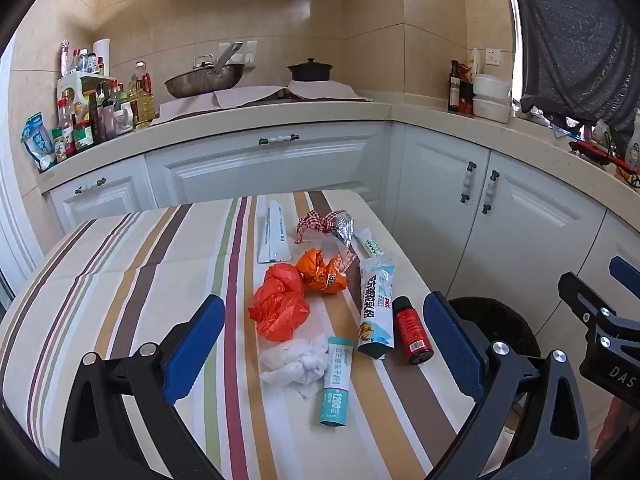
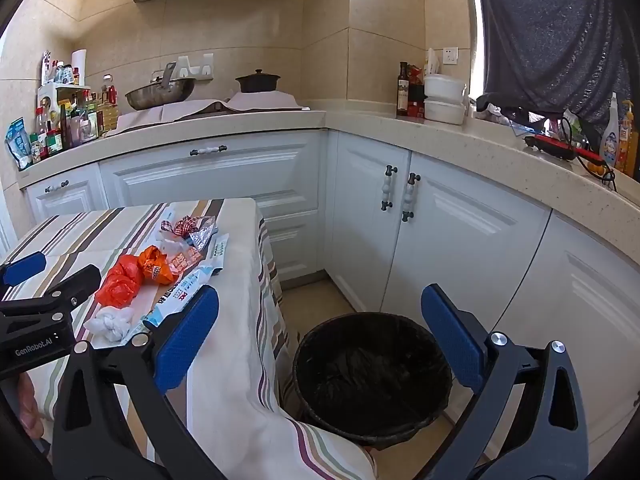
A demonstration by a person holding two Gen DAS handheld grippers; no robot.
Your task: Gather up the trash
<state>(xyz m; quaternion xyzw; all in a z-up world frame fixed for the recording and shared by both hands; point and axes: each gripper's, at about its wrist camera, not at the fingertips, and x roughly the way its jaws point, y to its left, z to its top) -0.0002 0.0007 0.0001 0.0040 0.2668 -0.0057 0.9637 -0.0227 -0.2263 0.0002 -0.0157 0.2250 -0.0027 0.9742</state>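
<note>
Trash lies on the striped tablecloth [image 1: 120, 280]: a red-orange plastic bag [image 1: 278, 304], an orange crumpled wrapper [image 1: 320, 272], a white tissue wad [image 1: 296, 364], a teal tube [image 1: 336, 384], a white-blue pouch [image 1: 376, 308], a small red bottle [image 1: 412, 330], a white sachet [image 1: 274, 236] and a checked ribbon [image 1: 320, 222]. My left gripper [image 1: 320, 348] is open and empty, above the tissue and teal tube. My right gripper [image 2: 320, 340] is open and empty over the black-lined bin [image 2: 372, 376] on the floor beside the table. The bag [image 2: 118, 284] and tissue [image 2: 110, 322] also show in the right wrist view.
White cabinets [image 2: 440, 240] stand behind the bin. The counter holds a wok [image 1: 204, 80], a dark pot [image 1: 310, 70], bottles [image 1: 88, 116] and white containers [image 1: 490, 98]. The table's right edge [image 2: 260, 280] drops to the floor next to the bin.
</note>
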